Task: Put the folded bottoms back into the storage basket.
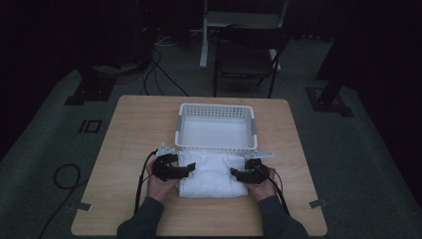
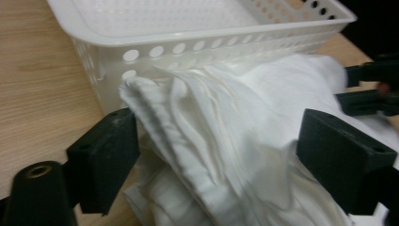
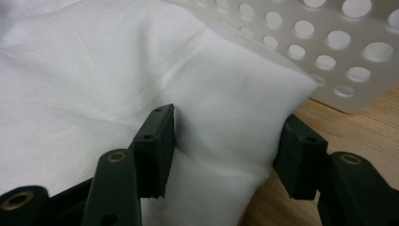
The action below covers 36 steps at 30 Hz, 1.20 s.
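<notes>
The folded white towel (image 1: pixel 213 174) lies on the table (image 1: pixel 129 129) just in front of the white perforated basket (image 1: pixel 216 107), its far edge touching or nearly touching the basket's near wall; the left gripper (image 1: pixel 180 171) stands at its left end and the right gripper (image 1: pixel 238 174) at its right end, each with jaws set wide around the cloth and not yet pinched shut; in the left gripper view the stacked folds (image 2: pixel 197 136) sit between the two jaws, loose and layered, and in the right gripper view the rounded corner of the bundle (image 3: pixel 235 122) bulges between them; it looks light, soft and limp, so it will likely sag in the middle and may unfold if only the top layers are caught; the safer hold seems to be deep on each end, with every layer taken between the jaws, and both ends lifted evenly; the cloth should not slip much, but a thick stack could squeeze out sideways; the underside of the towel and how many folds it has cannot be made out, the high view is dim, and whether the lower jaws reach under the bottom layer is hidden
</notes>
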Each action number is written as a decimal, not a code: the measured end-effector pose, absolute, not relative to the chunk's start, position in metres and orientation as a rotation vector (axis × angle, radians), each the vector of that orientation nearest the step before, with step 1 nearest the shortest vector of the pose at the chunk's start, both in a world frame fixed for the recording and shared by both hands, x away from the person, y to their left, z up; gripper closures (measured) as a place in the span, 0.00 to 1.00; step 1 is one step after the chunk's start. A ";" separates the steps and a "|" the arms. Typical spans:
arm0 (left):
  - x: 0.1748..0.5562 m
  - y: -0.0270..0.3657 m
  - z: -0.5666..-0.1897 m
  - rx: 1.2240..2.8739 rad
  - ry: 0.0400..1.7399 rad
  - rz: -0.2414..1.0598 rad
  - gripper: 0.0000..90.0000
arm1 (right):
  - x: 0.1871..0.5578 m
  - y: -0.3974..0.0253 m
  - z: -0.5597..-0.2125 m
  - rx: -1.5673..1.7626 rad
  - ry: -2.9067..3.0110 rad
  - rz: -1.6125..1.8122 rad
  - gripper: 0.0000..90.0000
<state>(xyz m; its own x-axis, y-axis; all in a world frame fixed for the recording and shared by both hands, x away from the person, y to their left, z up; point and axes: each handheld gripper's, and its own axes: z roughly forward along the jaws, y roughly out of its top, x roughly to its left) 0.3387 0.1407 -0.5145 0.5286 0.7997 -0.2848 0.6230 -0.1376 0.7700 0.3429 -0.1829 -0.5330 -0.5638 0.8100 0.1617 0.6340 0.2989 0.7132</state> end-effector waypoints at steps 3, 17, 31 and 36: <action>0.343 0.140 -0.518 1.856 1.193 0.249 0.13 | 0.343 -0.183 -0.533 1.325 2.337 1.119 0.49; 0.350 0.139 -0.540 1.912 1.236 0.276 0.08 | 0.343 -0.183 -0.533 1.328 2.329 1.115 0.44; 0.358 0.145 -0.551 1.894 1.268 0.173 0.01 | 0.345 -0.186 -0.521 1.343 2.255 1.164 0.23; 0.359 0.146 -0.553 1.882 1.266 0.155 0.01 | 0.353 -0.183 -0.529 1.389 2.280 1.160 0.16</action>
